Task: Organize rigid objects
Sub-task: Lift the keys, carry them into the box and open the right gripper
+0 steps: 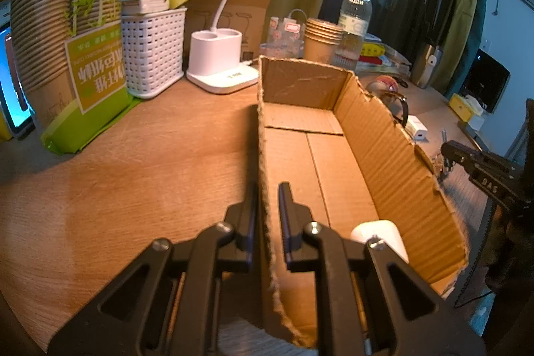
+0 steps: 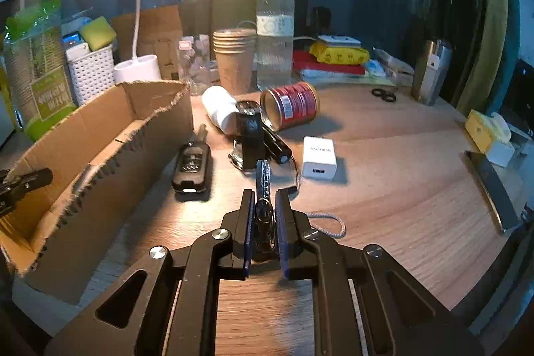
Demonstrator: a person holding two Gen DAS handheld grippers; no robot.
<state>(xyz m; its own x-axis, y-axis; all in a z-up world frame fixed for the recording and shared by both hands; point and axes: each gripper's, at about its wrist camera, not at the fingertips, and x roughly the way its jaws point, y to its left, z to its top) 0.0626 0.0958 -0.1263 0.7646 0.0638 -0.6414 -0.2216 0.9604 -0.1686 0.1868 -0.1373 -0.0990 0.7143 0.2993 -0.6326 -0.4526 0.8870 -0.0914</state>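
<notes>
Box [image 1: 333,152], cardboard, open-topped with torn rims, on the wooden surface [image 1: 133,189]; landmark for all entries. Left claw [image 1: 268,216]: jaws narrow, clamped on the box's near side wall, one finger outside and one inside. White object [image 1: 383,234]: inside the box at its near end, partly hidden by the claw. Right claw [image 2: 263,216]: jaws closed on a dark key fob with metal ring [image 2: 263,189], held clear of the box, to its right. Car key [image 2: 192,167]: black, flat on the surface just beside the box's right wall. Watch [image 2: 248,135], white bottle [image 2: 220,109] lying on its side, red can [image 2: 290,104] lying on its side, white charger [image 2: 318,157]: grouped farther right of the box. Paper cups [image 2: 233,59], stacked, and water bottle [image 2: 274,29], upright: beyond the box's far right corner. Desk lamp [image 1: 217,55], lit, and white basket [image 1: 152,50]: beyond the box's far left corner.
</notes>
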